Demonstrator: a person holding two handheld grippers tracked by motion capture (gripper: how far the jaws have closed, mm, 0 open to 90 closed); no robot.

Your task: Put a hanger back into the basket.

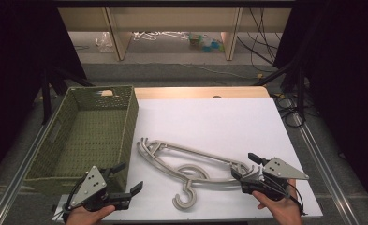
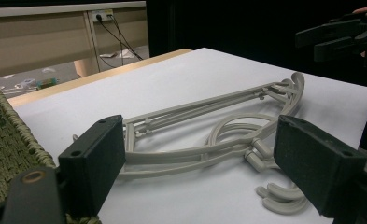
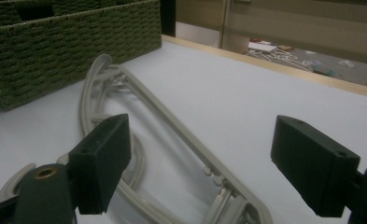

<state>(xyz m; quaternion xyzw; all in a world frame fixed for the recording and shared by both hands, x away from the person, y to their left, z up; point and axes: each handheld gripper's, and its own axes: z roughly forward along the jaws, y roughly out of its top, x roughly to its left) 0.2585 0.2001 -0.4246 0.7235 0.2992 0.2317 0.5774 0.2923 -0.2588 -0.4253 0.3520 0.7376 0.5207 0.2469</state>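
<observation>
A stack of grey plastic hangers (image 1: 191, 166) lies flat on the white table top (image 1: 219, 122), hooks toward the front edge. My left gripper (image 1: 128, 178) stands open at the front left, beside the basket's near corner, its jaws facing the hangers (image 2: 204, 135) with nothing between them. At the front right my right gripper (image 1: 245, 165) stands open right at the hangers' right end (image 3: 172, 135), which lies low between its jaws; no pad presses on it.
A green woven basket (image 1: 90, 136) stands on the table's left side with nothing visible inside. The table's wooden far edge (image 1: 200, 92) runs behind the white top. Shelving and cables lie on the floor beyond.
</observation>
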